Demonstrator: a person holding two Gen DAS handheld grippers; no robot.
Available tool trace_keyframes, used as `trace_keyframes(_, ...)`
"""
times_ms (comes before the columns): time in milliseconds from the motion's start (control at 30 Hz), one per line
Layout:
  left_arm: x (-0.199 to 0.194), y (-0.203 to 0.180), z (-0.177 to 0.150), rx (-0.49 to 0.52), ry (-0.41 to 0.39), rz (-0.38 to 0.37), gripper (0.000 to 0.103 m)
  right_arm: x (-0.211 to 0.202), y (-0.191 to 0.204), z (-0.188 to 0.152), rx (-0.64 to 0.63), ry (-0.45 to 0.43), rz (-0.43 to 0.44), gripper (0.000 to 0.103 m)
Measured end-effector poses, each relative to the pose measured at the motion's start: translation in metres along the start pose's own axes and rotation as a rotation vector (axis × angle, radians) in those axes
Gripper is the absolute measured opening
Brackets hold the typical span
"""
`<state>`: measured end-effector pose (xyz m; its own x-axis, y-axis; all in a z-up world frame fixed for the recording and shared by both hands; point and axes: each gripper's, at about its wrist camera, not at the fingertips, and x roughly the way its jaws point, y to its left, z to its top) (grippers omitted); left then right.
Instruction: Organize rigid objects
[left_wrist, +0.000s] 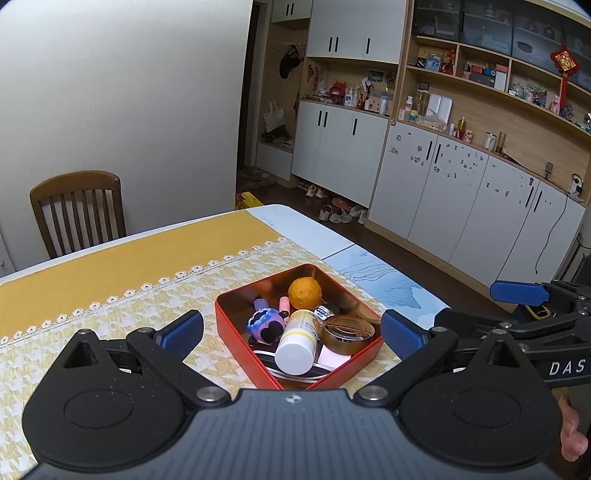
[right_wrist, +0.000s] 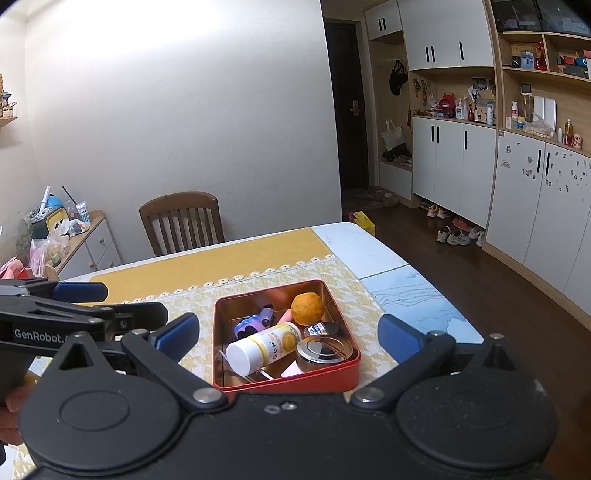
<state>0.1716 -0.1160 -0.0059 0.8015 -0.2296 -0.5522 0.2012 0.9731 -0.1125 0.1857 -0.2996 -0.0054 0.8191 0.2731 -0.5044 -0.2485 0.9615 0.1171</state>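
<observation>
Left wrist view: left tongs (left_wrist: 291, 334) spread wide, empty, above the red rectangular metal tin (left_wrist: 236, 334) on the counter (left_wrist: 110, 266). Inside the tin — round orange fruit (left_wrist: 304, 292), white-capped yellow plastic bottle (left_wrist: 297, 341), round bronze lidded tin (left_wrist: 345, 333), purple toy (left_wrist: 266, 325).

Right wrist view: right tongs (right_wrist: 288, 334) likewise wide apart, empty, straddling the tin.

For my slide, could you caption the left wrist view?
Open left gripper hovers over a red tin of small objects.
</observation>
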Motion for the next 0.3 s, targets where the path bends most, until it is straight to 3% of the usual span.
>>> trace_keyframes(300, 0.0008, 0.0033, -0.0045, -0.008, 0.001, 0.019, 0.103, 0.0072, 0.0029, -0.0053, -0.013, 0.021, 0.022, 0.103)
